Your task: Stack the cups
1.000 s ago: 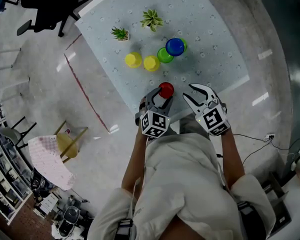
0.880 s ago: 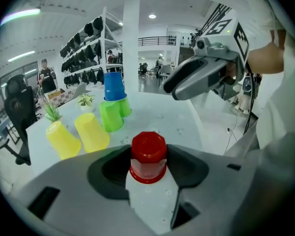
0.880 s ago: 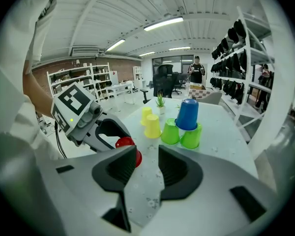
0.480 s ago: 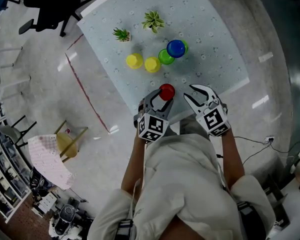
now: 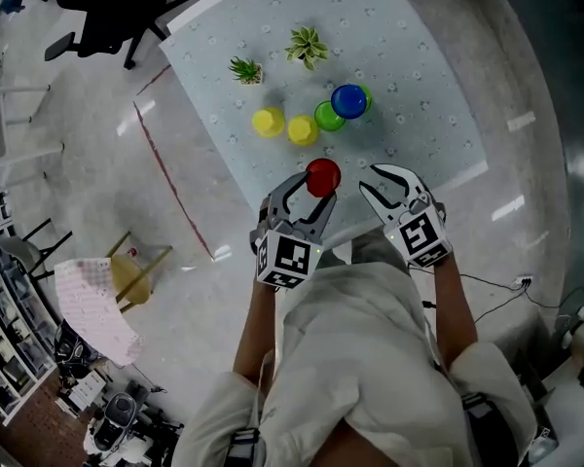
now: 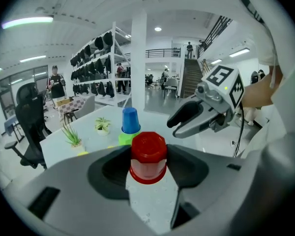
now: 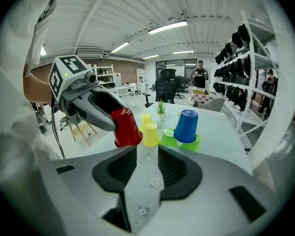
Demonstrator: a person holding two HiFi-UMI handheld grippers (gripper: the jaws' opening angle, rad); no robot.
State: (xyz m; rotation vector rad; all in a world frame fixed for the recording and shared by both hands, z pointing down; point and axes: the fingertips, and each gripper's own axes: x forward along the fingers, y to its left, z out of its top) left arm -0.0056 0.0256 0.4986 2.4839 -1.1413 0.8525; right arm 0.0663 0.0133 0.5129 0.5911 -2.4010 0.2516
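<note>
Red plastic cup [image 5: 322, 175], turned mouth down, is being gripped across its sides by the left tool [image 5: 308, 195] and is being held near the front edge of the pale patterned desk [image 5: 419, 56], apparently lifted clear of it. The carrying step is judged to be in hand. Next, the cup is probably being taken to another upturned cup, centred over it and lowered squarely before release. Two yellow plastic cups [image 5: 268, 121] are standing closest ahead. Just beside them a green plastic cup [image 5: 328, 116] is sitting next to a blue plastic cup [image 5: 349, 100], which is stacked on a second green one. Two small potted plants [image 5: 245, 69] are standing farther back, out of the way. The right tool [image 5: 370, 179] is being kept just beside the red cup. Its jaws have just been closing slightly but are apart, with nothing between them, and it may be crowding a path towards the blue stack.
</note>
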